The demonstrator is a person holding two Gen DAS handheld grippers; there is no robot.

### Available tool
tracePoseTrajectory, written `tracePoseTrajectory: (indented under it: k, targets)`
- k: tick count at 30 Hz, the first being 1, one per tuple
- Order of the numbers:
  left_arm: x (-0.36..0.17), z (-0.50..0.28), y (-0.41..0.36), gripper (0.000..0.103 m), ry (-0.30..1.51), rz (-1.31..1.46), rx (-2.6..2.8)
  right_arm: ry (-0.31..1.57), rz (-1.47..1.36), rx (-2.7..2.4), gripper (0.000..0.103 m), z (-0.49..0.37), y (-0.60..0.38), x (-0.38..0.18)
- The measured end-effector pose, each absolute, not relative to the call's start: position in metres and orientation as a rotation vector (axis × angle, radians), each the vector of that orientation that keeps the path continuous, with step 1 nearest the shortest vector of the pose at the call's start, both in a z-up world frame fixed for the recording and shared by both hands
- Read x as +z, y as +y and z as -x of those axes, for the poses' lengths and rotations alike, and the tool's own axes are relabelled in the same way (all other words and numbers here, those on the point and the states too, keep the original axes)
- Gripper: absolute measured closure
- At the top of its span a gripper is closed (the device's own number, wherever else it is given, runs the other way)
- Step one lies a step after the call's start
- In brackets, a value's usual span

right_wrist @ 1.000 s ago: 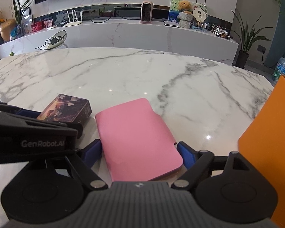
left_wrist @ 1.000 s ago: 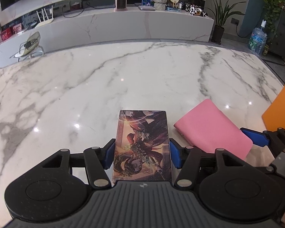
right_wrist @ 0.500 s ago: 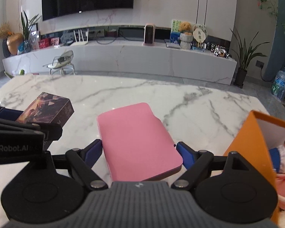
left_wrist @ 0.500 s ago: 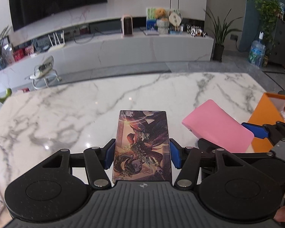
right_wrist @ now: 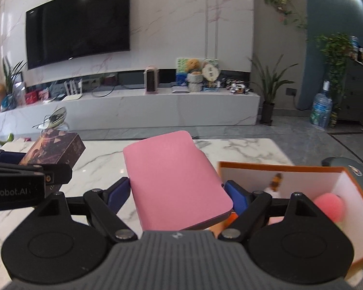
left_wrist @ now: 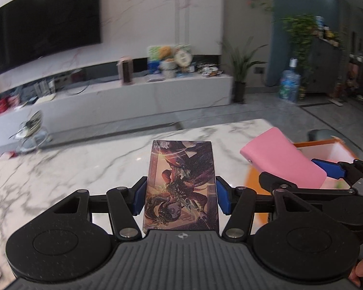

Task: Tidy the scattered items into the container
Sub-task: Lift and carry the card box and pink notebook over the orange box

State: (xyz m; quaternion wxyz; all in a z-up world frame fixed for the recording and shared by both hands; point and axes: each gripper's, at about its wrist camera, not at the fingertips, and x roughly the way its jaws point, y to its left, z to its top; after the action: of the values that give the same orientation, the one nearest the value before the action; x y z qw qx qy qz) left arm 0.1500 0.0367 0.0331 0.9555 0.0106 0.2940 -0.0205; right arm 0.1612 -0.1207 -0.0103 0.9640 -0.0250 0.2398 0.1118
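Observation:
My left gripper [left_wrist: 180,197] is shut on a dark illustrated card box [left_wrist: 180,183] and holds it in the air above the marble table [left_wrist: 72,169]. My right gripper [right_wrist: 175,193] is shut on a flat pink case [right_wrist: 174,174], also lifted. The orange container [right_wrist: 351,193] with white inner walls sits to the right; a pink ball [right_wrist: 329,205] and a small toy lie inside. In the left wrist view the pink case [left_wrist: 280,159] hangs at the container's [left_wrist: 326,145] near rim. The card box [right_wrist: 53,147] shows at left in the right wrist view.
The table's far edge [right_wrist: 230,141] is close ahead, with grey floor beyond. A dark round stool [right_wrist: 351,171] stands behind the container. A TV wall and a low white cabinet lie far behind.
Both grippers have risen and tilted up with their items. The view now looks over the table edge, and the open top of the orange container has come into sight.

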Motion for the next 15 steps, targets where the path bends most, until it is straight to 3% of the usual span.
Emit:
tracePoseTrajectory:
  k: [15]
  targets:
    - [0.024, -0.179, -0.099, 0.037, 0.583, -0.172, -0.292, 0.502, -0.083, -0.067, 0.017, -0.160, -0.256, -0.015]
